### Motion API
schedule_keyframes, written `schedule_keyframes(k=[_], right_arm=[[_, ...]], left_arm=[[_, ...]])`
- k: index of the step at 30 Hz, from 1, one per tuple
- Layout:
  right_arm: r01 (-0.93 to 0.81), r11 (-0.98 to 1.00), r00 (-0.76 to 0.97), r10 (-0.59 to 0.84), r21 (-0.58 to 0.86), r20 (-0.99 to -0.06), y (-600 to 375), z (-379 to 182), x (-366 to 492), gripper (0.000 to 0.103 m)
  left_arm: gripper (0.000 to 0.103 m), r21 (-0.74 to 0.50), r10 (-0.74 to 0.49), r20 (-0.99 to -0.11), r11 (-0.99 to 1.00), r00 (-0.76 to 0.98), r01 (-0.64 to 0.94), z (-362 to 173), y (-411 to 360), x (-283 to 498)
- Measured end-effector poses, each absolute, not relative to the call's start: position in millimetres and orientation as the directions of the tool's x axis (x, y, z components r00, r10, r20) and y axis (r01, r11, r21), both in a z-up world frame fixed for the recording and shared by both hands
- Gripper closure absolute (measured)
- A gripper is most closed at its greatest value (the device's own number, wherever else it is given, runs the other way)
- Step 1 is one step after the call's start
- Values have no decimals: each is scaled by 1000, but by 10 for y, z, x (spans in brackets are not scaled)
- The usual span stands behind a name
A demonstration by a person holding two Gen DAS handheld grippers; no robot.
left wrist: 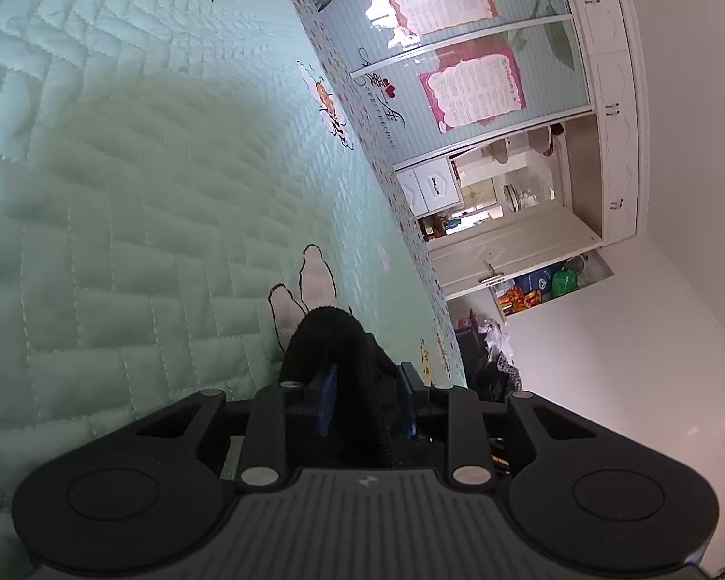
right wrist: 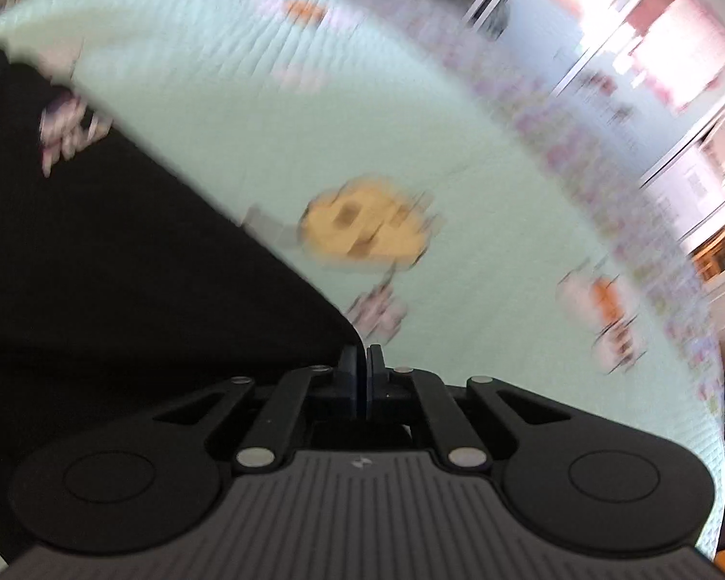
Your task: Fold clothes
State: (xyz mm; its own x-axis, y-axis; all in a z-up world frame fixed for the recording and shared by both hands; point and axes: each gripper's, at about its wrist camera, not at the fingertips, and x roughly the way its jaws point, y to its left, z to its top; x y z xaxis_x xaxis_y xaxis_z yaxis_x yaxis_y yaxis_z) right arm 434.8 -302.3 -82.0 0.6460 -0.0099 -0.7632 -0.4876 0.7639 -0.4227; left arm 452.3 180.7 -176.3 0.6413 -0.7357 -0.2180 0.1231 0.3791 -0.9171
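Observation:
A black garment (right wrist: 121, 266) with a pale print (right wrist: 67, 130) lies on the mint quilted bed cover (right wrist: 266, 121), filling the left of the blurred right wrist view. My right gripper (right wrist: 362, 377) is shut, and the garment's edge runs straight into its blue pads. In the left wrist view a bunched black ribbed part of the garment (left wrist: 326, 333) humps up on the bed cover (left wrist: 121, 193). Its ribbed band passes between the blue pads (left wrist: 326, 396) of my left gripper (left wrist: 366, 398). Those jaws stand a little apart, with the fabric loose between them.
The bed's patterned border (left wrist: 362, 135) runs diagonally. Beyond it stand a wardrobe with pink posters (left wrist: 459, 48), an open doorway (left wrist: 507, 193) and dark clutter on the floor (left wrist: 493, 357). Cartoon prints dot the cover (right wrist: 362, 227).

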Motion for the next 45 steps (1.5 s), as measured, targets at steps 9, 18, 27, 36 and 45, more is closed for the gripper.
schedule_keyframes(k=[9, 18, 27, 36, 45], right_arm=[[-162, 987, 783, 121, -12, -610, -3860, -242, 3688, 47], [-152, 831, 690, 477, 535, -545, -3316, -538, 2492, 46], [-227, 942, 708, 335, 248, -622, -2688, -742, 2311, 39], [-311, 944, 669, 297, 107, -681, -2575, -797, 2370, 37], [-287, 956, 717, 260, 66, -646, -2504, -728, 2220, 33]], left_arm=[[70, -924, -744, -203, 361, 637, 127, -1755, 1823, 4535], [68, -936, -753, -164, 324, 637, 142, -1804, 1854, 4532], [63, -943, -762, -135, 295, 633, 155, -1839, 1880, 4520], [60, -942, -766, -126, 291, 630, 165, -1864, 1915, 4485], [58, -941, -768, -123, 291, 629, 171, -1867, 1929, 4464]])
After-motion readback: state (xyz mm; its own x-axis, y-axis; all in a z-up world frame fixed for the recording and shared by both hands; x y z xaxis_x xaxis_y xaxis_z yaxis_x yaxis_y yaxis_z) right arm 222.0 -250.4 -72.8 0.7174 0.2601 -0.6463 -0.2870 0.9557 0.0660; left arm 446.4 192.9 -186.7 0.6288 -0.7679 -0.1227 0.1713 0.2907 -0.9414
